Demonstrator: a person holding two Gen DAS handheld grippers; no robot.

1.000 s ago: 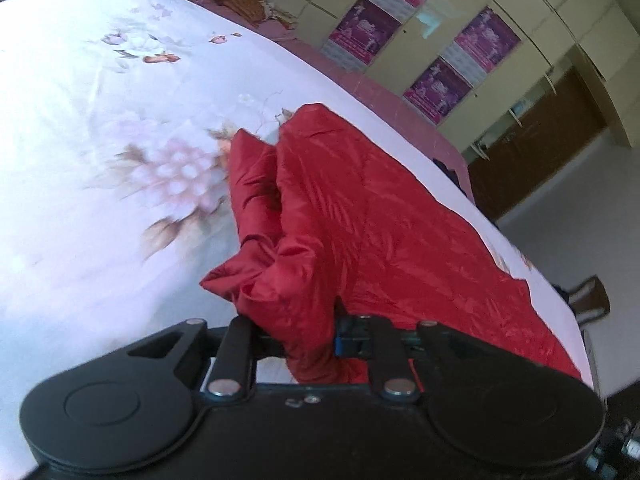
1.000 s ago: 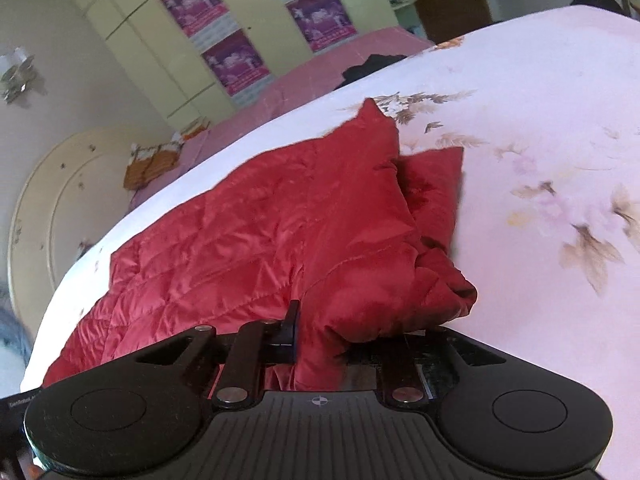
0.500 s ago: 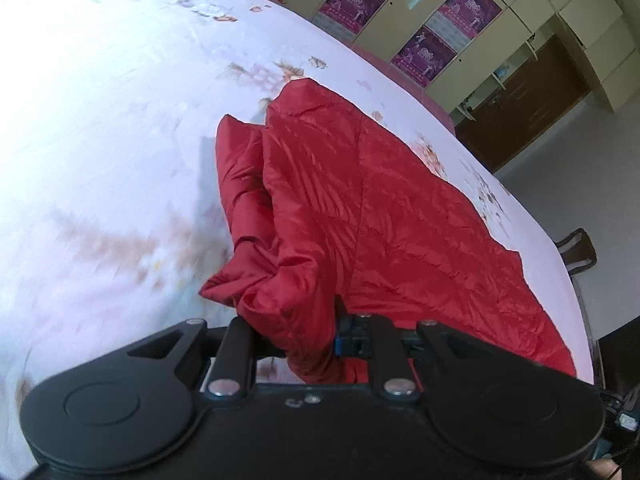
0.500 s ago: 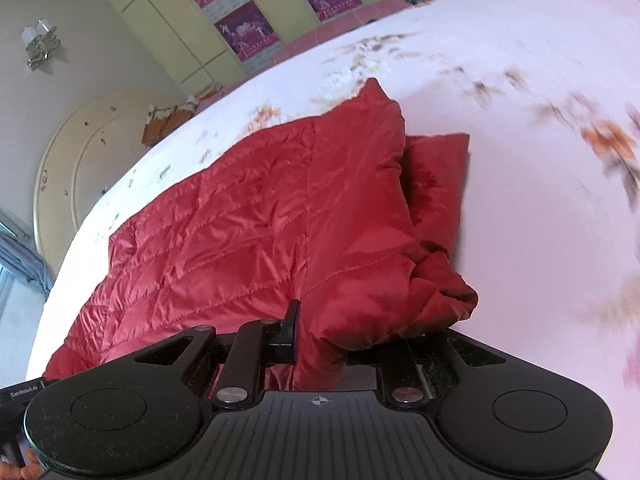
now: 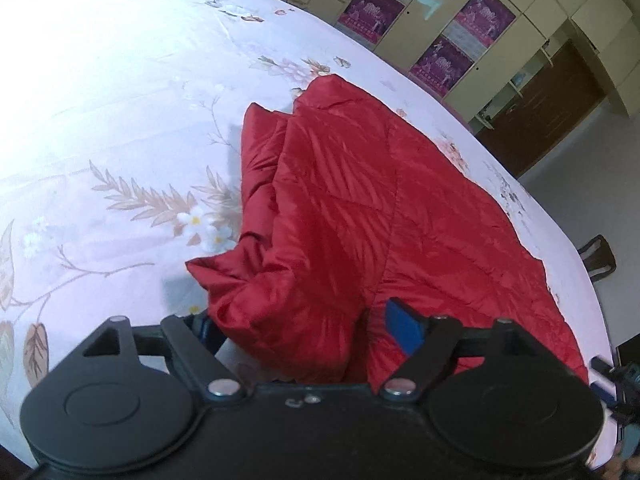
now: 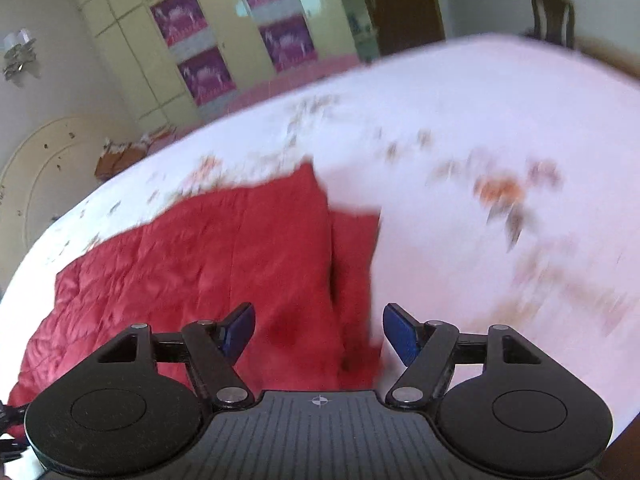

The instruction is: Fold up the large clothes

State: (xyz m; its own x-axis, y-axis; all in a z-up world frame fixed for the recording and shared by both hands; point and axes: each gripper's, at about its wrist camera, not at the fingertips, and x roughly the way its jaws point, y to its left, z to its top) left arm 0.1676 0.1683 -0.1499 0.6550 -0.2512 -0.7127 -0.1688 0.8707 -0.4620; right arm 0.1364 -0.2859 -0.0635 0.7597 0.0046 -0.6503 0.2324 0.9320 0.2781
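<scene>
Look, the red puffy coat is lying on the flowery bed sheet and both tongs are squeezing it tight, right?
Not quite. The red puffy coat does lie on the flowery bed sheet, but the tongs are not squeezing it. Both have just been opening: the left tongs in the left wrist view and the right tongs in the right wrist view stand apart, with coat fabric loose between them.

Floral bedsheet, purple posters on cream wardrobe doors.

Black gripper, blue pads, silver screws
</scene>
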